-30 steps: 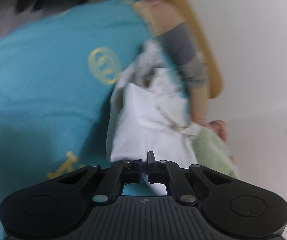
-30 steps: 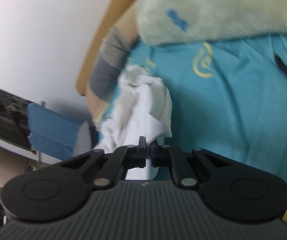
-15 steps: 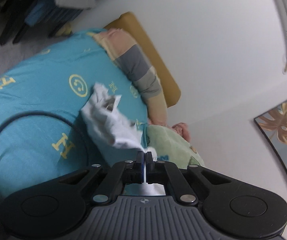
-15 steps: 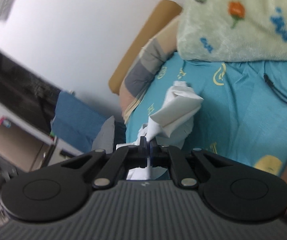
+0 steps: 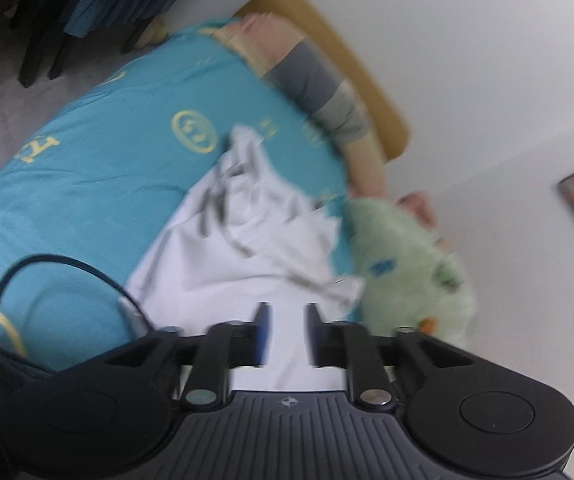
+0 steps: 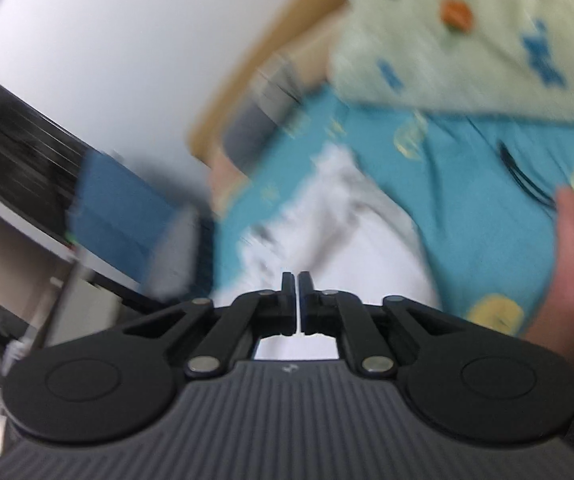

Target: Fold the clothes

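One white garment [image 5: 247,248] lies spread on the bed [image 5: 87,184], its near edge running under both grippers and its crumpled far end reaching toward the headboard [image 5: 367,92]. The left gripper [image 5: 285,334] has its fingers parting at this moment, with white cloth showing in the gap but neither pad pressing on it. The right gripper [image 6: 295,304] has its fingers pressed together, and a thin white line between them looks like a pinched edge of the garment [image 6: 339,220].

To do this step well, as I judge it, the left side should let go cleanly so its corner settles flat, and the right should hold its edge taut and low until the cloth lies smooth, then release too. Both views are blurred, so the far creases cannot be read; smoothing the bunched end before the next fold seems wise.

Counted: one garment, two grippers, one bed with a teal sheet, one green blanket [image 5: 407,256] beside the garment, one striped pillow [image 5: 327,96], one black cable [image 5: 55,268] near the left gripper, and one bare hand [image 6: 571,264] at the right view's edge.
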Tool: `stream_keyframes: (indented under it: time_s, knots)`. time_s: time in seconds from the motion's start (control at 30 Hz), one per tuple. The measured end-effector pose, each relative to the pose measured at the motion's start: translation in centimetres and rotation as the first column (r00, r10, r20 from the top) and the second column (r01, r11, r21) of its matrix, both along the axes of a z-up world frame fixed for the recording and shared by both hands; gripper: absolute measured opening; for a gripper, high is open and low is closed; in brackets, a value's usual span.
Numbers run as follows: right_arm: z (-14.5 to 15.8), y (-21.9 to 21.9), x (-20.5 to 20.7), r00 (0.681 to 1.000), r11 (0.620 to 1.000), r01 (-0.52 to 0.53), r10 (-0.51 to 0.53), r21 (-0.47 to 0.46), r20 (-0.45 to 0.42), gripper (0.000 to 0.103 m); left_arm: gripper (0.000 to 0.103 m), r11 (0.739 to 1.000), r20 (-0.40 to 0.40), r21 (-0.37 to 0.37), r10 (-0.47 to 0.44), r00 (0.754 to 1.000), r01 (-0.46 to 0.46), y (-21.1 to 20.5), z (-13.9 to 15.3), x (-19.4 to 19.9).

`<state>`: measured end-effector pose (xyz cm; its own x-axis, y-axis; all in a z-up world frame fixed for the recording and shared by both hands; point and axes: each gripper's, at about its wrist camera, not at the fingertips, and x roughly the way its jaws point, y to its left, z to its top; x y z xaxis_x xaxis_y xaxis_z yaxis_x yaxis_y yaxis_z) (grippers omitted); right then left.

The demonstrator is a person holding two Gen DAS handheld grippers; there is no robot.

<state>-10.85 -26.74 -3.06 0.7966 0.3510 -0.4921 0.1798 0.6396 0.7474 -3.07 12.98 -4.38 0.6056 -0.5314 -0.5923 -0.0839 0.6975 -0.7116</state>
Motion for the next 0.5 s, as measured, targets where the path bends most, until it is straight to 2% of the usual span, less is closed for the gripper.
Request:
stream_keyframes:
  time_s: [0.07,0.17,0.2,0.23,0.27,0.3,0.37,0.5]
  knots:
    - [-0.9,-0.1,1.0,0.996,0.999,-0.033,0.032,-0.007,-0.087,0.007,0.065,0.999,-0.073,0.041,-0.013,0.997,0.016,0.3,-0.9,1.0]
    - [-2.1,-0.5,2.2,0.975,0.997,-0.082,0.081,0.002,-0.206,0.016,0.067,0.995,-0.217,0.093,-0.017,0.976,0.038,0.8,-2.8,2.7]
    - [-2.4,-0.5,2.6,0.970,0.996,-0.090,0.089,0.006,-0.226,0.035,0.070,0.992,-0.258,0.110,-0.023,0.966,0.053,0.9,-3.4,3.1]
    - [-2.7,-0.5,2.7,0.968,0.995,-0.095,0.094,0.006,-0.234,0.059,0.070,0.989,-0.284,0.132,-0.028,0.958,0.068,0.7,-4.1,3.6]
    - [-2.8,-0.4,2.7,0.966,0.995,-0.101,0.098,-0.002,-0.241,0.069,0.070,0.984,-0.309,0.155,-0.031,0.950,0.083,0.6,-4.7,4.1]
    - [-3.0,-0.3,2.8,0.965,0.995,-0.100,0.094,-0.012,-0.244,0.073,0.070,0.981,-0.332,0.166,-0.038,0.943,0.098,0.4,-5.1,4.5]
    - [-3.3,-0.3,2.9,0.965,0.995,-0.097,0.086,-0.034,-0.249,0.073,0.070,0.975,-0.362,0.187,-0.045,0.931,0.120,0.2,-5.8,5.3]
    - [-5.2,-0.5,3.7,0.940,0.997,-0.064,0.050,-0.032,-0.338,0.073,0.070,0.963,-0.358,0.230,-0.051,0.932,0.141,-0.1,-5.6,6.4]
